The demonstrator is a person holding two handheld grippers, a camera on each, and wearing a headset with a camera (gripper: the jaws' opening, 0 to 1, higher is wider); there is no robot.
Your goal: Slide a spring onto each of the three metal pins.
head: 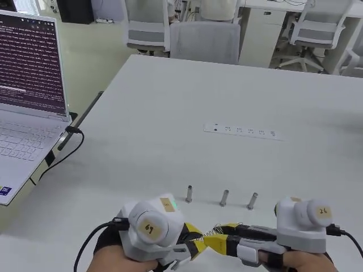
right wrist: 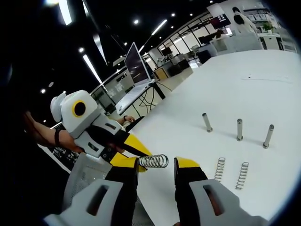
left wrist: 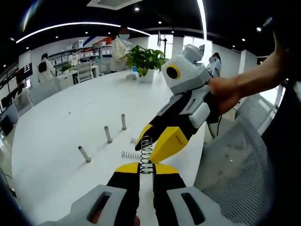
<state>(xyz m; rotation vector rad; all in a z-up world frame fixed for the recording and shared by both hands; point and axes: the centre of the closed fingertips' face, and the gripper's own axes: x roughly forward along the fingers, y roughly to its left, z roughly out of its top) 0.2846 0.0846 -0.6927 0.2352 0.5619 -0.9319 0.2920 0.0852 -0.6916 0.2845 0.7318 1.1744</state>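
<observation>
Pins [head: 224,198], three of them, stand upright in a row on the white table [head: 170,113] in the head view, all bare. Just on the person's side of that row the two tongs meet tip to tip: the left tongs [head: 195,242] come in from the left of the row, the right tongs [head: 222,237] from its right. A spring [head: 214,230] shows between their yellow tips, lifted off the table. Beyond the row lies a white power strip [head: 241,131], and far to its left an open laptop [head: 28,113].

In the left gripper view the left tongs [left wrist: 146,165] are drawn narrow and pinch the lower end of the spring [left wrist: 146,149], which stands up from them. The right tongs [left wrist: 157,139] reach in from the right, their tips on either side of the spring's upper part. Two loose springs [left wrist: 128,155] lie on the table between the held spring and the row of pins [left wrist: 108,134].

In the right gripper view the right tongs [right wrist: 156,165] stand apart. The spring [right wrist: 153,161] lies across the gap, one end at the left-hand tip and the other just short of the right-hand tip. The loose springs [right wrist: 219,168] lie side by side just in front of the row of pins [right wrist: 239,129].
</observation>
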